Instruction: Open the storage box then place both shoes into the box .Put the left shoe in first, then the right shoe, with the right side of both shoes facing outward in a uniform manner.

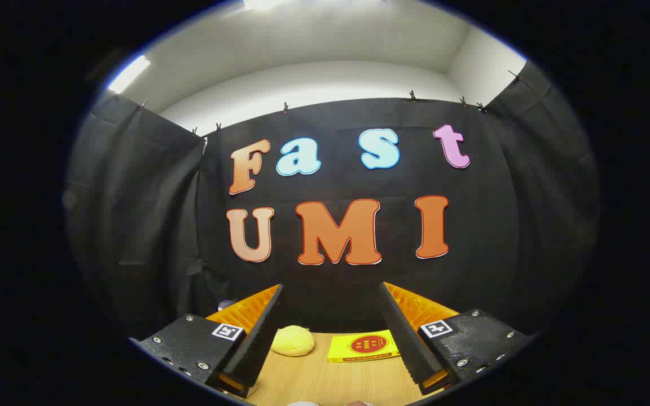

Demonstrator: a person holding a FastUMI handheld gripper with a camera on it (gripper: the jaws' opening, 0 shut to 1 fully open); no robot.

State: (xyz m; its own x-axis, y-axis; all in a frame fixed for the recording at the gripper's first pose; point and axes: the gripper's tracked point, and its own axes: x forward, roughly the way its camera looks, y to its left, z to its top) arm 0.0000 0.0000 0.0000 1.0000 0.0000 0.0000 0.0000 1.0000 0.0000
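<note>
Between spread jaws: wooden table (325, 383) | yellow lump (292, 341) | yellow box (363, 346)

Far wall: I see black cloth (330, 282) hung across the back of the booth, creased in places.
Side walls: more black cloth on the left (133, 214) and on the right (545, 197), meeting the far cloth at the corners.
Clips: small dark clips (412, 96) pin the cloth along its top edge.
Upper wall: above the cloth I see a plain white wall (313, 82), brighter toward the middle.
Ceiling: white (302, 34).
Light: a bright strip lamp (128, 73) on the upper left, and another glow (260, 4) at the top.
Table: near me, a light wood-grain tabletop (330, 383) reaching to the far cloth.
</note>
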